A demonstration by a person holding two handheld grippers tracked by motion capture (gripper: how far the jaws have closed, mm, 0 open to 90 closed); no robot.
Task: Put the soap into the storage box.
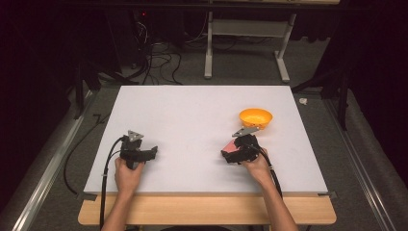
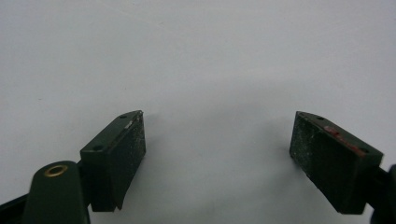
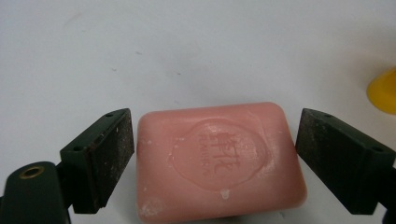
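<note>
Your white table (image 1: 192, 120) carries a pink soap bar (image 3: 219, 158) lying flat near its right front. An orange bowl (image 1: 256, 118) sits just beyond it.

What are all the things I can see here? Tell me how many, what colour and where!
soap bar: one, pink, flat on the table between the right gripper's open jaws, small gaps at both sides
bowl: one, orange-yellow, on the table just beyond the right gripper
table: one, white top, wooden near edge
frame: one, pale grey, on the floor behind the table
cables: several, black, floor at the back left
left gripper: one, black, jaws open over bare table
right gripper: one, black, open around the soap
hands: two, holding the grippers
</note>
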